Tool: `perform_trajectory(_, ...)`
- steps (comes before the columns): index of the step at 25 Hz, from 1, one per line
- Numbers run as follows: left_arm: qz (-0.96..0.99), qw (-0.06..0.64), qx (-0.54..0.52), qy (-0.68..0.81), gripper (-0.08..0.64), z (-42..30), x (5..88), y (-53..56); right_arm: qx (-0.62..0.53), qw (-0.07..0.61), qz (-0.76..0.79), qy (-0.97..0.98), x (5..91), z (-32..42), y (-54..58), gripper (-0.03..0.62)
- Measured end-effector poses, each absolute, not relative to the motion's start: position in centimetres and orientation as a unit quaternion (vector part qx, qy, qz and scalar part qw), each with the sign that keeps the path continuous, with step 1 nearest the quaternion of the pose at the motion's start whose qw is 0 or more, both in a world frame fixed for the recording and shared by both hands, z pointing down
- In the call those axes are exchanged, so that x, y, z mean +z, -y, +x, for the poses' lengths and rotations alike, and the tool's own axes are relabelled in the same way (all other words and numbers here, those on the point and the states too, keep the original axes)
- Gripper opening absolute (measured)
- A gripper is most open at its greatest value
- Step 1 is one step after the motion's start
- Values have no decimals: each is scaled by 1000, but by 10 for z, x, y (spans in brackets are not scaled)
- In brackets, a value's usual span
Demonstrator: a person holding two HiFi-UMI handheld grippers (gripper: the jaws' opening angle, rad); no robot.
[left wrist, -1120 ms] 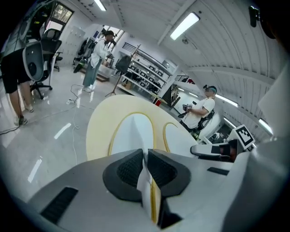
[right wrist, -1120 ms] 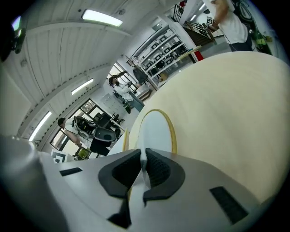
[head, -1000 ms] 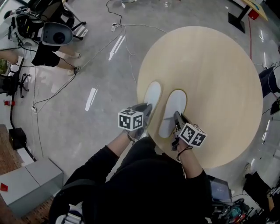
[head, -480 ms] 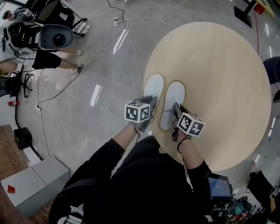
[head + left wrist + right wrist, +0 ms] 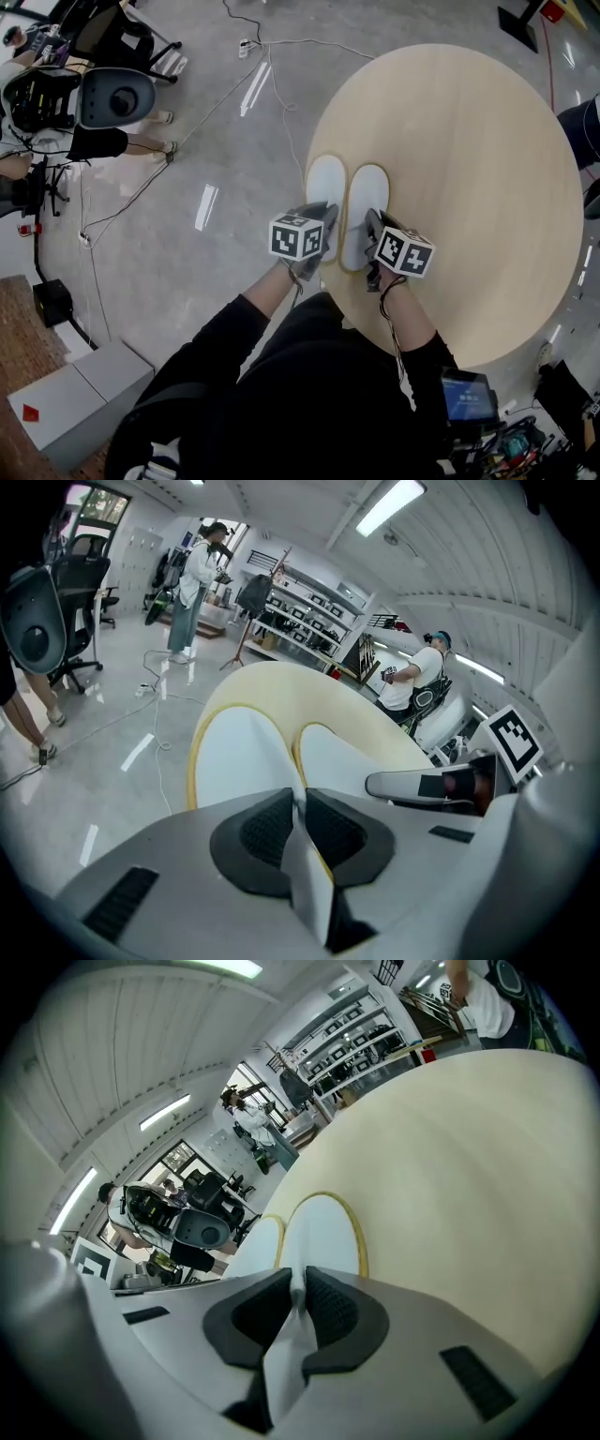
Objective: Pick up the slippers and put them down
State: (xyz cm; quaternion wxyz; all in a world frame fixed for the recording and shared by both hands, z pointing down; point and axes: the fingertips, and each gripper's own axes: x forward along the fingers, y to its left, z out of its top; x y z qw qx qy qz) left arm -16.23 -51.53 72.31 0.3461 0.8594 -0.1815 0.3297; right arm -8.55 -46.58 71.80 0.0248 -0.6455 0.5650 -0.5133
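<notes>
Two white slippers with yellow edging lie side by side at the near left rim of the round wooden table (image 5: pixel 469 141). The left slipper (image 5: pixel 325 192) (image 5: pixel 239 761) has its heel pinched in my left gripper (image 5: pixel 322 246) (image 5: pixel 298 810), which is shut on it. My right gripper (image 5: pixel 367 246) (image 5: pixel 297 1299) is shut on the heel of the right slipper (image 5: pixel 364 202) (image 5: pixel 323 1232). Both slippers seem to rest flat on the tabletop, toes pointing away from me.
Grey floor with cables (image 5: pixel 272 66) lies left of the table. An office chair (image 5: pixel 117 94) and a seated person's legs are at the far left. A grey box (image 5: pixel 66 412) stands at the lower left. People and shelves show in the background of the left gripper view.
Both grippers carried the slippers forward over the table and lowered them. The two slippers have come closer together and now lie parallel.
</notes>
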Motion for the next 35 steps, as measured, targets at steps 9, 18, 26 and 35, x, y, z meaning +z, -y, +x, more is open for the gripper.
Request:
perform_trajectory(9,858,335,338,196,189,-174,721,496,-472,-10,-659,-585,707,-82,452,223)
perform_trajectory(18,881,366,254,161,225,-179,654,483,-419,-13,-660,-624,648,-95,438,232)
perform_trajectory(26,898,394,177,88,61,-177,587,425,-361,20,-645,-673,572,-125,401,53)
perform_trajectory(35,937,326,119,33,23,-178,506,358,-309,31,-618,-722,509,-150,340,15)
